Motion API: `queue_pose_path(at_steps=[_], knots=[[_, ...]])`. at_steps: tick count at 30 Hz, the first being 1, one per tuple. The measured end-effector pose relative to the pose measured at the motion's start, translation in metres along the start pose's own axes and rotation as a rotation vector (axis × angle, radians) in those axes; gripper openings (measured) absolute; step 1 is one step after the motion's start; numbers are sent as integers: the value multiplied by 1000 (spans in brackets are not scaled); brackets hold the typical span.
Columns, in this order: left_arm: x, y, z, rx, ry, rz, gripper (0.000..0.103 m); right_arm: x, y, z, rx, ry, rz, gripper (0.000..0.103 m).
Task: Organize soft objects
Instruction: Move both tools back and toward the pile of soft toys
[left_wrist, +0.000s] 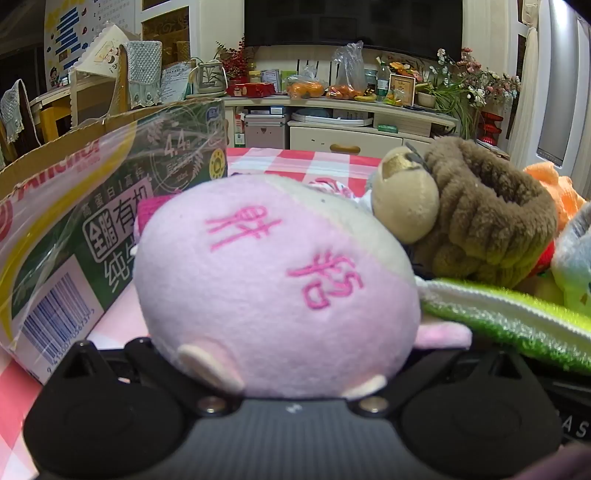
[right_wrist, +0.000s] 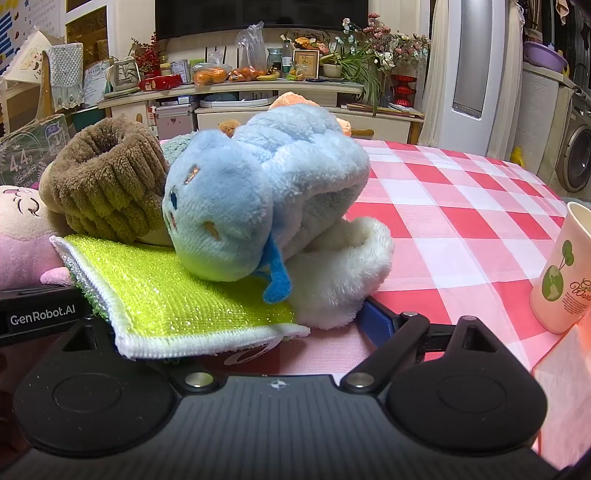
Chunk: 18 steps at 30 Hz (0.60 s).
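A pink plush (left_wrist: 273, 280) with embroidered pink characters lies right in front of my left gripper (left_wrist: 288, 354), filling the space between its wide jaws; the fingertips are hidden by it. It also shows in the right wrist view as pink plush (right_wrist: 22, 251), resting over the left gripper's body (right_wrist: 37, 317). A green scrub cloth (right_wrist: 173, 295) and a blue plush (right_wrist: 236, 206) on a white fluffy piece (right_wrist: 343, 273) lie over my right gripper (right_wrist: 258, 332), which is open. One blue finger (right_wrist: 373, 321) peeks out beneath the white piece. A brown fluffy band (left_wrist: 487, 221) sits behind.
An open cardboard carton (left_wrist: 110, 206) lined with a clear plastic bag (left_wrist: 55, 177) stands at the left. A beige plush head (left_wrist: 406, 199) and an orange plush (left_wrist: 557, 188) are in the pile. A paper cup (right_wrist: 561, 269) stands at the right on the red checked tablecloth (right_wrist: 461, 206).
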<state>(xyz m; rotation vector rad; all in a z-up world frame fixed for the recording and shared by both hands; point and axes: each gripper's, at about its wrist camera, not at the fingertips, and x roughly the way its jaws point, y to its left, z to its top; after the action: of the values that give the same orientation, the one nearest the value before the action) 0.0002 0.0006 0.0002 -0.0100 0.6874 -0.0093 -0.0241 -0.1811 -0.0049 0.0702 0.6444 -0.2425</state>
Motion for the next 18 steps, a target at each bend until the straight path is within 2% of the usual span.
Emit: queue_pose_path(at_steps=[3,7,12,18], knots=[[-1,-1,-1,16,-7,13,103,-1,-1,-1,0,-1,4,103],[-3,-1,-3,33,3,-13,103,-10,-3,-5,4,6,0,103],[-17,2,-7,71,9,-50,103,-24,5,-8,7,74,-15,103],[-37,8,-16,150,64,-64,103,-41,1,-17,39,169,15,103]])
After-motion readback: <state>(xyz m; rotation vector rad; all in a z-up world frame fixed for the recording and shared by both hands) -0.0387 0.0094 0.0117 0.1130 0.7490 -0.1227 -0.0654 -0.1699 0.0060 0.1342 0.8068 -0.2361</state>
